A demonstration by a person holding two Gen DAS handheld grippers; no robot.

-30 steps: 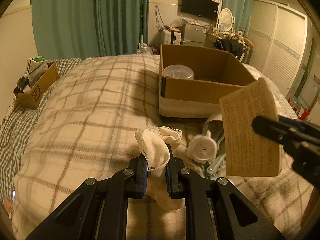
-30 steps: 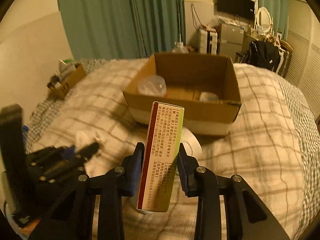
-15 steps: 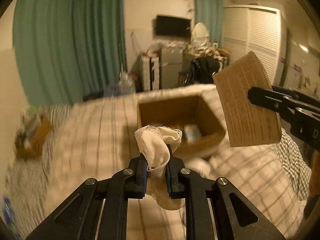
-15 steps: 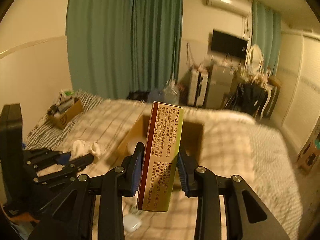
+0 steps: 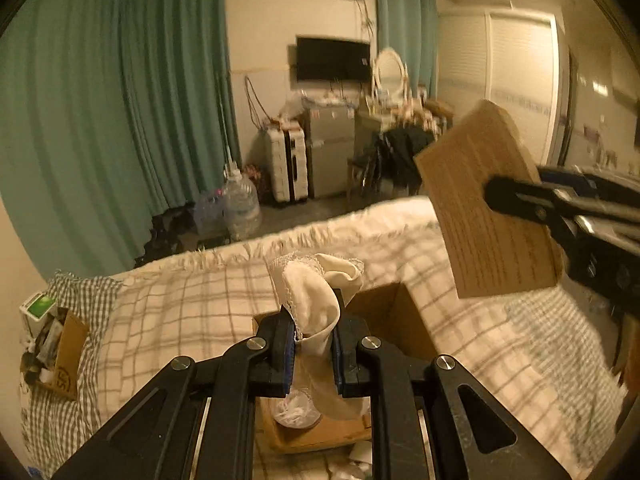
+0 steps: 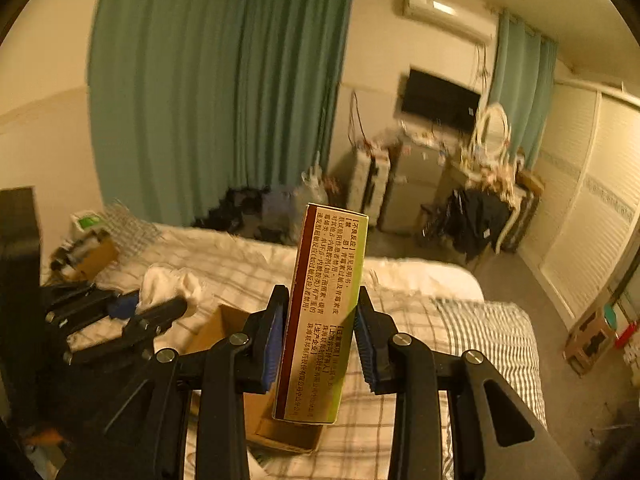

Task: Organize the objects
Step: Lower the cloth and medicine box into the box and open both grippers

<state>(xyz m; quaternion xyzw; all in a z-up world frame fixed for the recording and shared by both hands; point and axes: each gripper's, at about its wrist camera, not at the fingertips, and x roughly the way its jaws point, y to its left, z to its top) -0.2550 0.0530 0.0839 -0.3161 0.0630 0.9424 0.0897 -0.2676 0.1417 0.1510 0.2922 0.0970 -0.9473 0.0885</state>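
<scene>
- The left claw [image 5: 313, 330] is clamped on a cream cloth [image 5: 316, 300], held in the air above the open cardboard box [image 5: 394, 320] on the bed [image 5: 180, 304].
- The right claw [image 6: 320, 332] grips an upright printed carton [image 6: 322, 312], raised over the box's right side.
- A second ago both claws sat low before the box; now they are lifted, and the cameras look across the bed to the curtains [image 5: 120, 120] and television [image 5: 332, 58].
- The left view shows a clear tub [image 5: 294, 410] inside the box; the right view shows only a box corner [image 6: 224, 322] and the carton's printed text.
</scene>
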